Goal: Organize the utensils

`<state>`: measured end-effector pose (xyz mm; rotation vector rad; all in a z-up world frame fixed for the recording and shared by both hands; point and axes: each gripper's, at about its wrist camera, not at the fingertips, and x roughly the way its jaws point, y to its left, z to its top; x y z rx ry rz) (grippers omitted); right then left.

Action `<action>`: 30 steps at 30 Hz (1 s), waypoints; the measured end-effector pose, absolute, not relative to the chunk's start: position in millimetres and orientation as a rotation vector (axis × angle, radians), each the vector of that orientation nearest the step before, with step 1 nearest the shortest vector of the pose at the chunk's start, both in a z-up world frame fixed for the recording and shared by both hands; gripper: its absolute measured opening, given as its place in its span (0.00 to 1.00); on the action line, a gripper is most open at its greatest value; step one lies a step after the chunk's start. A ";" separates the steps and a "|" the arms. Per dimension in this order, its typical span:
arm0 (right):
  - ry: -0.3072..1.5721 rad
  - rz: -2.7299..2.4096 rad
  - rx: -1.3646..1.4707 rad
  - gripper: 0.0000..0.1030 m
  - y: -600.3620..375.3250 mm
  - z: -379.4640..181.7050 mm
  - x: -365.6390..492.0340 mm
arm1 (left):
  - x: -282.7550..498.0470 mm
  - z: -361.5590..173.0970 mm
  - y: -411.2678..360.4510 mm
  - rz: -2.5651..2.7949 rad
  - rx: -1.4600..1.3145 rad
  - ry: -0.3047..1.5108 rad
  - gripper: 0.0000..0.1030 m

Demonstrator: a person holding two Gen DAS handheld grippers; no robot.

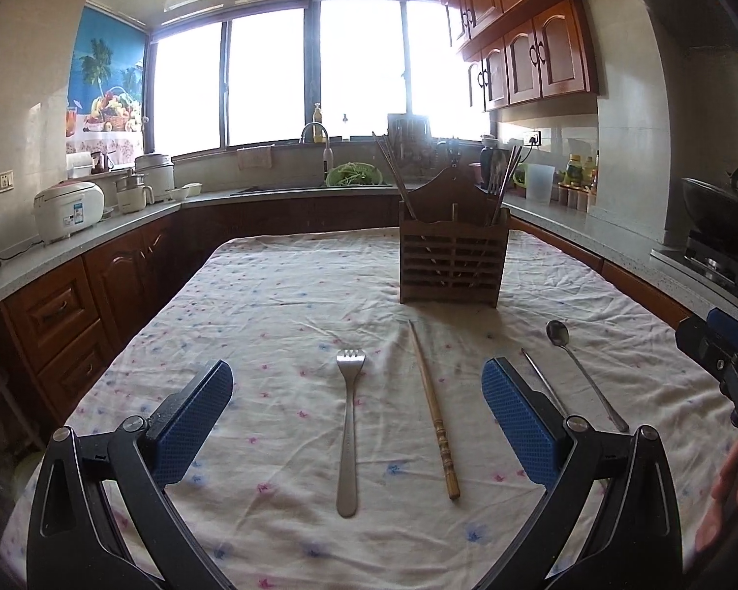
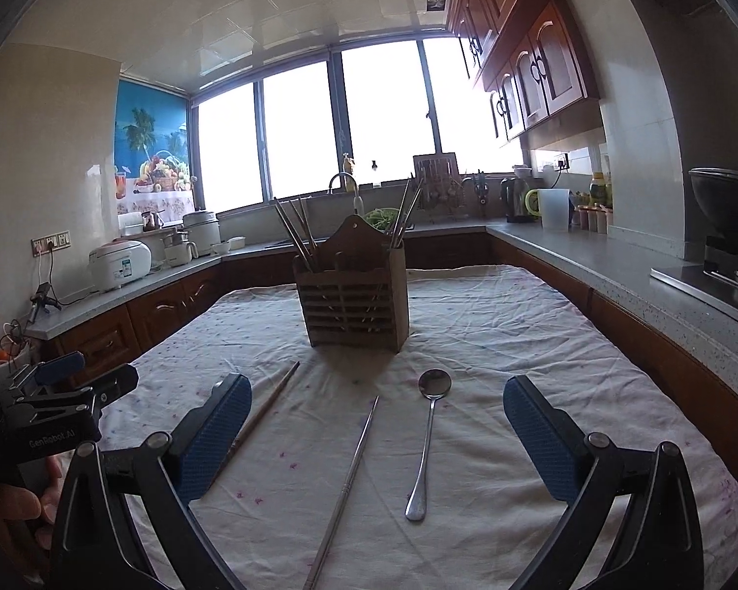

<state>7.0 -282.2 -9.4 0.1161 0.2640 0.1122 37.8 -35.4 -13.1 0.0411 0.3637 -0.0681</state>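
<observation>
Fingers of the left gripper: black frame, blue dimpled pads, spread wide, gripping nothing. Right gripper: same build, fingers likewise spread and empty.

Table: draped in a rumpled white cloth with small pink and blue flower print.

Utensil holder: dark slatted wood box with an arched back, upright at 12 o'clock on the table, sticks leaning out of both end compartments.

Wooden chopstick: tan, turned grooves at the near end, flat on the cloth at 1 o'clock in the left view.

Metal chopstick: thin, grey, flat, just left of the spoon.

Spoon: polished steel, round bowl toward the holder.

Fork: four-tined brushed steel, lying between the left fingers.
</observation>
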 end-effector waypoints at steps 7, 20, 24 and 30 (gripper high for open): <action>0.290 0.106 0.099 1.00 -275.6 -15.8 4.0 | 33.4 -17.1 -37.2 -0.012 0.065 0.388 1.00; 0.287 0.119 0.088 1.00 -271.0 -15.4 -4.8 | 21.7 -13.4 -31.6 0.019 0.060 0.373 1.00; 0.273 0.126 0.083 1.00 -268.6 -13.5 -9.0 | 17.5 -10.6 -32.8 0.015 0.059 0.360 1.00; 0.266 0.128 0.080 1.00 -267.5 -11.5 -10.8 | 13.0 -7.7 -33.5 0.010 0.053 0.342 1.00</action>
